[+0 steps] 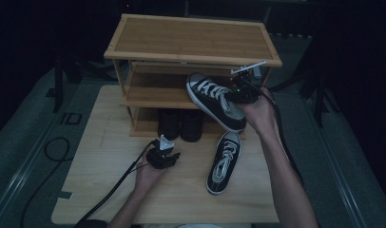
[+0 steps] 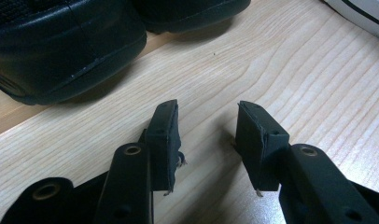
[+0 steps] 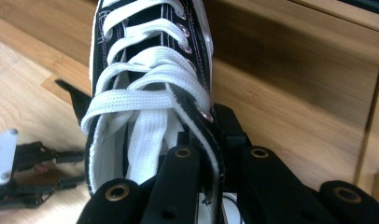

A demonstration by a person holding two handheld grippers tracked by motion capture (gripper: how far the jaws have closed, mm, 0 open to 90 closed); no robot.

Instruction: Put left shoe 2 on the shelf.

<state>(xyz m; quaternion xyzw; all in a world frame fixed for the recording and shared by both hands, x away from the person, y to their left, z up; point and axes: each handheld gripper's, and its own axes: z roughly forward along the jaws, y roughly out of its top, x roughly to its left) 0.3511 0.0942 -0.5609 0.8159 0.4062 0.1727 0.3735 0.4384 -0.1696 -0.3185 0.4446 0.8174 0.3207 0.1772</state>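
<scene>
Sneaker (image 3: 150, 93) collar hiding right gripper (image 3: 211, 154) inner pad

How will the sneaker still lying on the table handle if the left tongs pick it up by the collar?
The sneaker on the table looks like soft canvas, so its collar will probably fold. Its rubber sole likely makes the toe droop, like the held sneaker in the right tongs. Loose laces may snag.

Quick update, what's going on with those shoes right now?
Right gripper shut on held sneaker, at the rack's middle shelf. Left gripper open, idle on table. Second sneaker waiting.
</scene>
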